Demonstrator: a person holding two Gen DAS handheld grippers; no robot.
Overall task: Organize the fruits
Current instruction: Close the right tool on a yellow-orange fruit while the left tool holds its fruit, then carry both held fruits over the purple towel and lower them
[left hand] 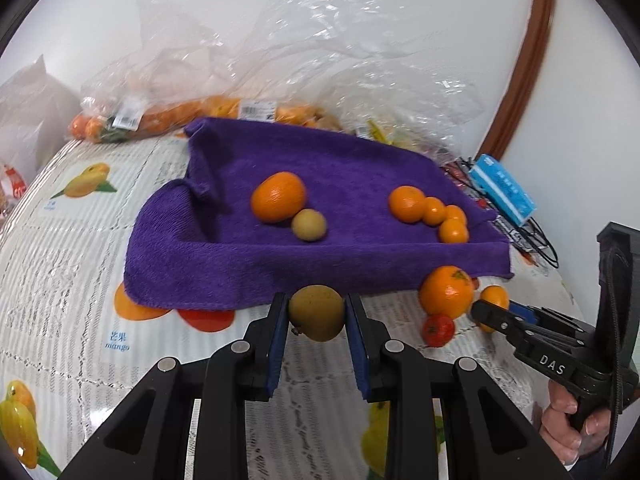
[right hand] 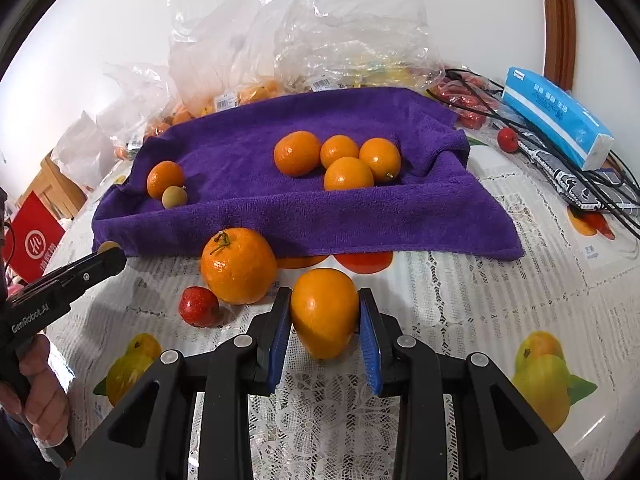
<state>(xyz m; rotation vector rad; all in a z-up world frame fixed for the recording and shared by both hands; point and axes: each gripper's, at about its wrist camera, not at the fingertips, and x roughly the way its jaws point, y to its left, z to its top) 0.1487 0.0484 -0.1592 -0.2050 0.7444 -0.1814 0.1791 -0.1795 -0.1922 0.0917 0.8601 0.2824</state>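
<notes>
In the left wrist view, our left gripper (left hand: 317,314) pinches a tan fruit (left hand: 316,312) between its blue pads, just at the 6 o'clock edge of the purple towel (left hand: 224,240). On the towel an orange (left hand: 278,197) touches a second tan fruit (left hand: 308,225), with a cluster of oranges (left hand: 430,213) at 3 o'clock.

In the right wrist view, our right gripper (right hand: 325,316) sits closed on a small orange (right hand: 324,312) over the tablecloth (right hand: 460,300). A stemmed orange (right hand: 238,266) and a red fruit (right hand: 199,306) lie at 10 o'clock, near the towel's front edge.
</notes>
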